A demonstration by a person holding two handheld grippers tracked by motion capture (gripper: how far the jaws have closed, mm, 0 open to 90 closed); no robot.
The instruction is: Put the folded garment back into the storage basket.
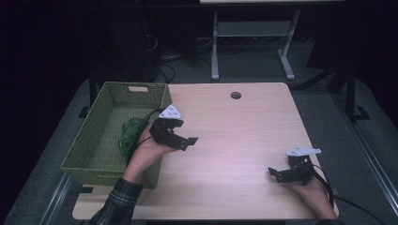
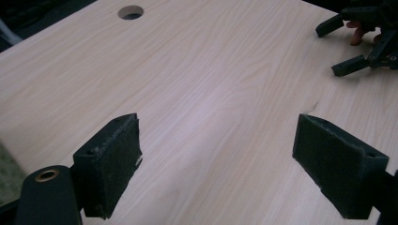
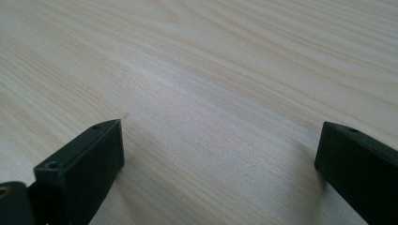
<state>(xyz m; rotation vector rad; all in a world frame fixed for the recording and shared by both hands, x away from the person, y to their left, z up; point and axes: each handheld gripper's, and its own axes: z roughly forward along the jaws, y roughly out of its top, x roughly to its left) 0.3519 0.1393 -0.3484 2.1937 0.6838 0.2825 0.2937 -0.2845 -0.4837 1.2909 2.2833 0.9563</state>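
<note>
Two tools sit over a bare wooden table point(image 1: 234, 140), and neither carries anything. The left tool point(image 1: 180, 136) hovers just beside the right wall of a green woven basket point(image 1: 89, 140), its jaws spread wide and pointing out across the table toward the other hand; that pose suits a hand that has nothing between the jaws and is turned away from the basket, though that is a judgement. The right tool point(image 1: 277, 174) rests low near the table's near right edge, jaws also parted, with only wood grain between them in the right gripper view.

Inside the basket lies a crumpled green thing point(image 1: 130, 133), against the right wall and close to the left hand point(image 1: 148, 150). It is probably a soft bag or a piece of cloth, but the dim light and the hand in front of part of it leave that unsettled. Its lower edge is covered by the wrist.

From the left gripper view the right tool point(image 2: 361, 42) appears far off at the upper right, cut by the frame edge, with fingertips point(image 2: 355, 35) behind it. A round hole point(image 1: 235, 95) marks the table's far side. Beyond the table the room is dark, and only the grey legs of a stand point(image 1: 253, 42) can be made out.
</note>
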